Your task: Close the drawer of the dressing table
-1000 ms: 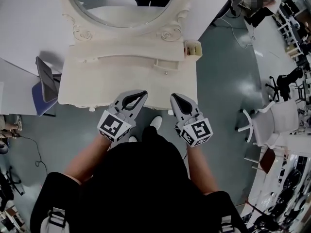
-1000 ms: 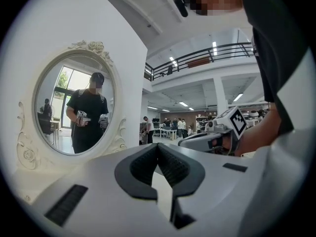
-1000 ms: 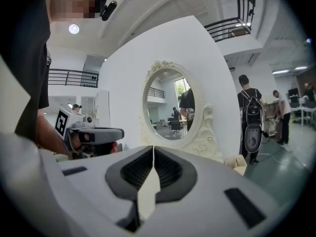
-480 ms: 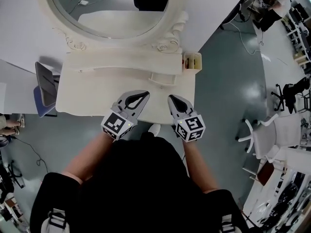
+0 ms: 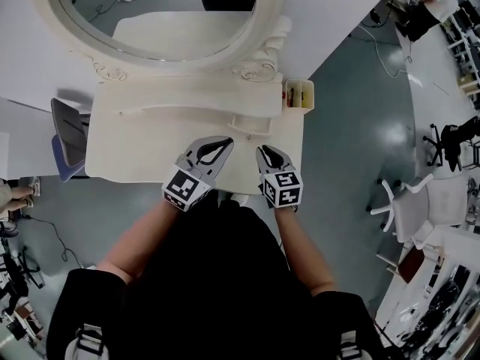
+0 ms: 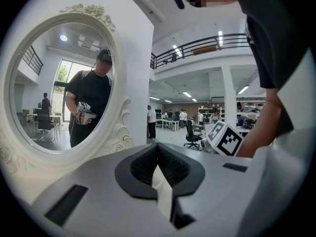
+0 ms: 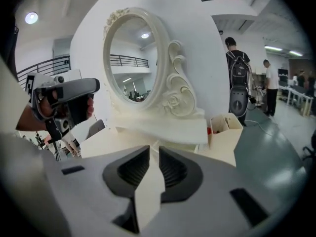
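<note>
Stiff, light-sliding drawer (image 5: 251,121) at the tabletop's (image 5: 127,154) back edge: push its front. Left gripper (image 5: 226,142) fingers together; right gripper's (image 5: 262,151) just opening, empty.

A glossy grey-green floor (image 5: 352,126) spreads through a large open hall, catching bright patches of reflected light. A plain white wall (image 5: 337,6) stands at the back. A white swivel chair (image 5: 409,197) and a black office chair (image 5: 450,137) stand off to the right, and a blue-seated chair (image 5: 66,135) to the left. Overhead, a balcony with a black railing (image 6: 207,46) runs above a white column (image 6: 228,100), with strip lights (image 6: 220,36) on the ceiling.
</note>
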